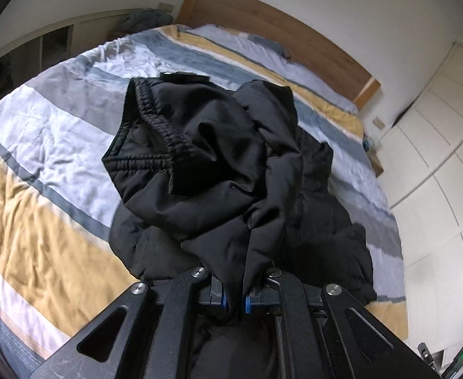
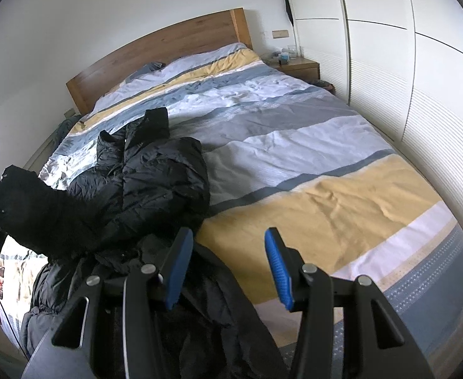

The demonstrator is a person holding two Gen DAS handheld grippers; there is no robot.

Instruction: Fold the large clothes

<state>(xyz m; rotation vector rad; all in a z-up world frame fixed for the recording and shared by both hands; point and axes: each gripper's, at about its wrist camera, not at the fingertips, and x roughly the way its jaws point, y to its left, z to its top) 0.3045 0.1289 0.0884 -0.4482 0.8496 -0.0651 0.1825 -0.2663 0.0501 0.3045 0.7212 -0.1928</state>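
The left gripper [image 1: 236, 303] is clamped on the black puffer jacket's [image 1: 219, 170] sleeve, apparently lifting it to fold across (right gripper [image 2: 228, 268] fingers apart, empty).

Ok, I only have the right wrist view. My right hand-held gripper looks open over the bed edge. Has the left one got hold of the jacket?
Observer: Yes. The left hand-held gripper is shut on a fold of the black jacket, which drapes away from it.
Operator: Which part is bunched up in front of it?
Observer: An elastic-gathered hem or cuff; I cannot tell which.
Operator: Anything on the far left side of the bed?
Observer: A low open-shelf unit stands against the wall beside the striped duvet.
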